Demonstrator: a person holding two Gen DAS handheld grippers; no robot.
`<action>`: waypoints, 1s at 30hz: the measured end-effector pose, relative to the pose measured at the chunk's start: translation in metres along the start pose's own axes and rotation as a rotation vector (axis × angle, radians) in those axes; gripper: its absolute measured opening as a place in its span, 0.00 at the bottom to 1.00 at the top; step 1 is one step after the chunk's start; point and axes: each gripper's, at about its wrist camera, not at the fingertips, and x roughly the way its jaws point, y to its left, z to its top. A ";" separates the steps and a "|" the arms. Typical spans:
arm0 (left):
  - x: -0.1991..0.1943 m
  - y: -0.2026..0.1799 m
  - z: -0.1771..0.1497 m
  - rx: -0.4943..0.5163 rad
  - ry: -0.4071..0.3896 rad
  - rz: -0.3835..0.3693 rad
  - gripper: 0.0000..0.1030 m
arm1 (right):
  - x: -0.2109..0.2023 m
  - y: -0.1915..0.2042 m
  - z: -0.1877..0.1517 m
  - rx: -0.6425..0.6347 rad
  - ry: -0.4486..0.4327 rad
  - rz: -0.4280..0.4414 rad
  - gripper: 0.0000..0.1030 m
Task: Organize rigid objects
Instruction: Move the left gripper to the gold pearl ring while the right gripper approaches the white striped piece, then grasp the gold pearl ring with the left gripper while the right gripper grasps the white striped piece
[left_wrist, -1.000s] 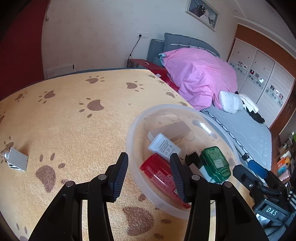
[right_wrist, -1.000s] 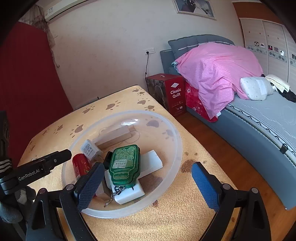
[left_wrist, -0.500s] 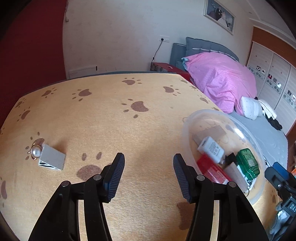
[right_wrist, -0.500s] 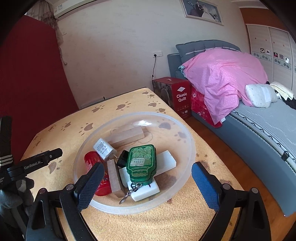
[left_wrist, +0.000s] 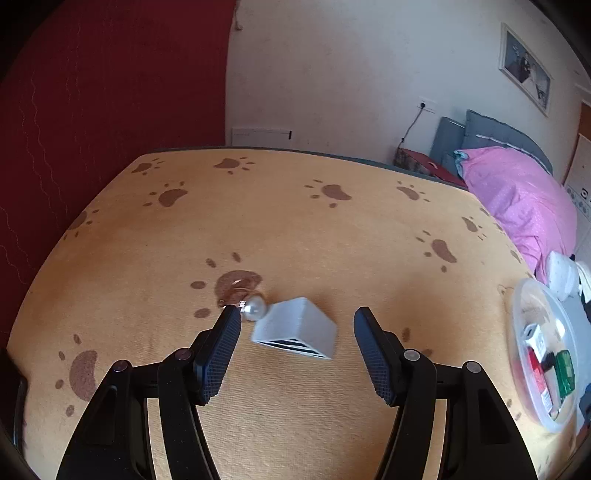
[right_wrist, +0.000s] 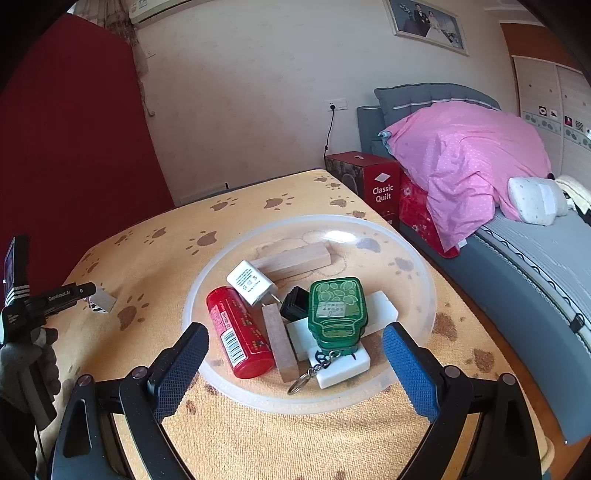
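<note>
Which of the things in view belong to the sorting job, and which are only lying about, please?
Job:
- clear bowl, holding red tube, green tin, charger, wooden blocks
- white box
- pearl ring

Lying about:
- bed
- pink quilt
- red carton

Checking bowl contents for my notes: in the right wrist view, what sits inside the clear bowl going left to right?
Red tube → white charger → small black block → green tin. The overlapping wooden and white blocks are left out.

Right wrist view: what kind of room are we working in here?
Most likely a home bedroom: a bed with a pink quilt, a wardrobe and a framed photo on the wall beyond the table.
</note>
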 end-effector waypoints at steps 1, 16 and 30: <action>0.002 0.007 0.000 -0.010 0.002 0.010 0.63 | 0.000 0.002 0.000 -0.004 0.001 0.002 0.95; 0.013 0.036 0.008 -0.048 -0.010 -0.030 0.61 | 0.008 0.034 -0.004 -0.061 0.041 0.036 0.95; 0.041 0.040 0.012 -0.032 0.055 -0.035 0.39 | 0.016 0.086 -0.014 -0.173 0.090 0.119 0.95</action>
